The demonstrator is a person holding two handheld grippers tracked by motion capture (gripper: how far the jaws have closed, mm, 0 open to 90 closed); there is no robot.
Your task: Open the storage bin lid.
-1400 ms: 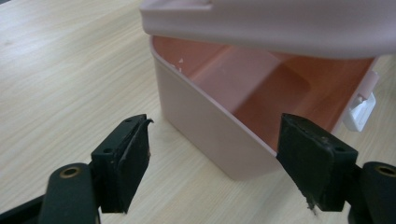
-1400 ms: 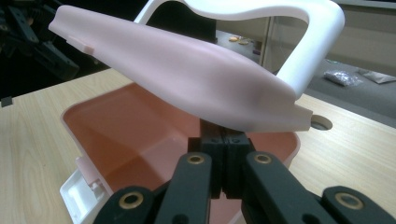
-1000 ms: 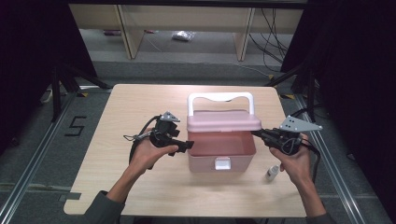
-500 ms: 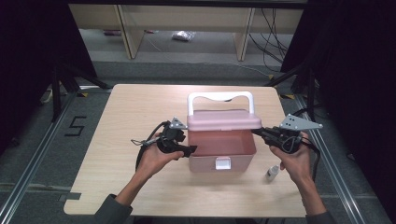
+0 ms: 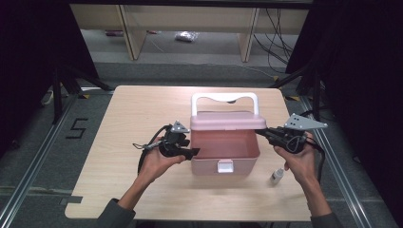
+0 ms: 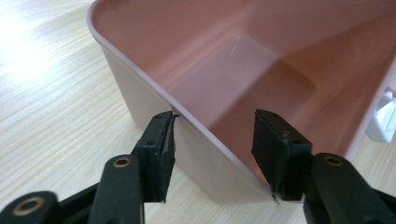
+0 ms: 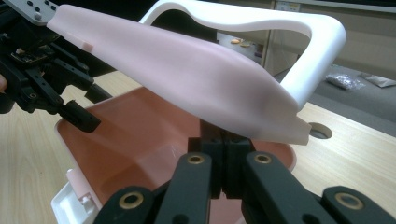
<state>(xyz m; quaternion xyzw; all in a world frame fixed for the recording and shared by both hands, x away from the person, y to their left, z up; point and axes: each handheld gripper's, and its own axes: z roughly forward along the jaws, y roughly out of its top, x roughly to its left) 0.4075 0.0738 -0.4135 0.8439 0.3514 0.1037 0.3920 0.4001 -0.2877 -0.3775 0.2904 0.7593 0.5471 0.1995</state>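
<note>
The fingers [image 6: 159, 149] of the left gripper [image 5: 183, 151] stood apart, astride the left wall of the pink box [image 5: 224, 151] — one finger outside the wall, the other inside the cavity. They had just been closing, with the wall between them, but neither pad pressed on it. The fingers of the right gripper [image 7: 223, 161] were closed flat together, their tips tucked under the edge of the box's raised lid [image 7: 187, 79] at the box's right side; whether they pinched anything could not be told. The box stood open on the worktop [image 5: 123, 118], near its middle, lid tilted up behind with the white handle [image 5: 224, 99] on top and a white latch [image 5: 225, 166] hanging at the front. A small bottle [image 5: 277, 175] lay on the worktop just right of the box's front corner — apart from it.
</note>
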